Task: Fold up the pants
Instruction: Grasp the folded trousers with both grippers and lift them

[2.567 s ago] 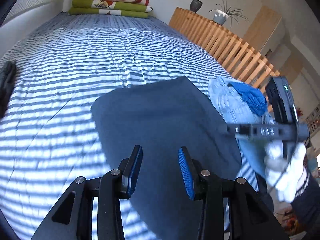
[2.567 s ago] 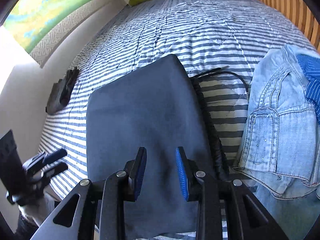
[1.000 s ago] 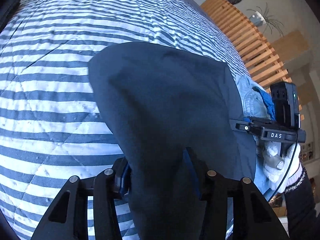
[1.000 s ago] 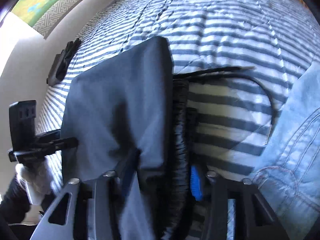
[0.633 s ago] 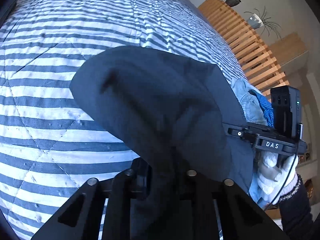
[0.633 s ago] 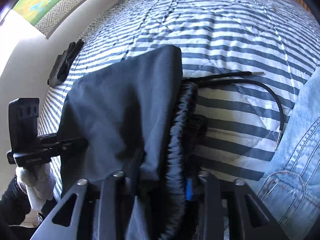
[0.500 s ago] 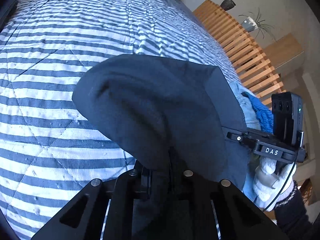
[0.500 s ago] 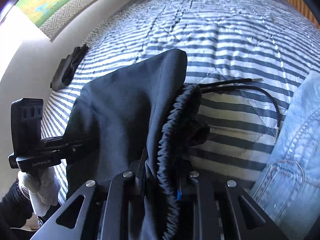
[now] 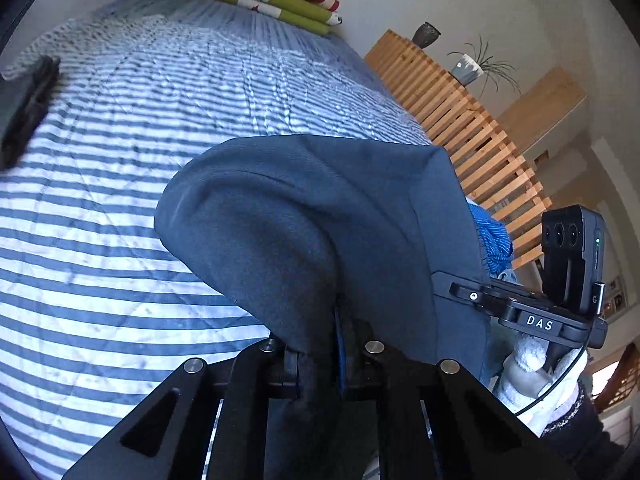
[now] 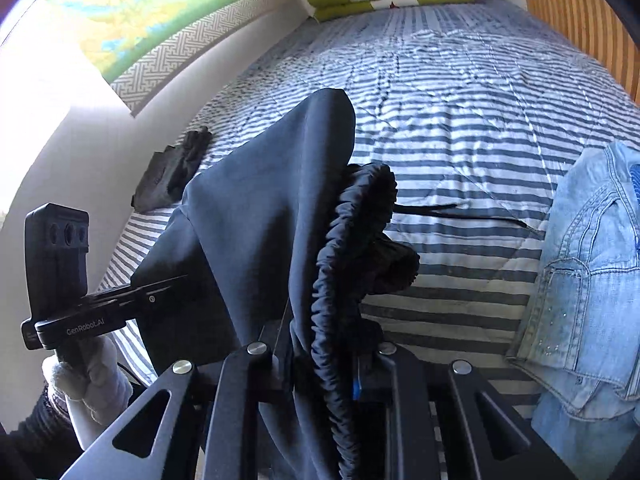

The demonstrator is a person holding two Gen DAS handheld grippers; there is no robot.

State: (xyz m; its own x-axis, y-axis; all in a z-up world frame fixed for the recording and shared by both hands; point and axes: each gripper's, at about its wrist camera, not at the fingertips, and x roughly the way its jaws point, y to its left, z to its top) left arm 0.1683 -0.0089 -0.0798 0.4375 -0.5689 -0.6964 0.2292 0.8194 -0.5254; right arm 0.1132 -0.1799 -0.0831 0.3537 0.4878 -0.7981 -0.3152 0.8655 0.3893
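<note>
One dark pants [image 9: 320, 220] hangs over the striped bed [image 9: 120, 240], pinched by two grippers: left gripper [image 9: 340, 344], right gripper [image 10: 320, 364].

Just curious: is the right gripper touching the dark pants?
Touching. The right wrist view shows the right gripper clamped on the pants at the gathered waistband.

Pants gripped at both sides and lifted off the bed

The dark pants [image 9: 328, 216], which lay flat on the striped bedspread [image 9: 120, 208] a moment ago, now hang bunched above it. The left gripper [image 9: 338, 344], open earlier, is clamped on the cloth, and the right gripper [image 10: 324, 364] is closed on the gathered waistband [image 10: 344, 248]. The drawstring [image 10: 460, 214] trails straighter, and both views show more of the far bed.
</note>
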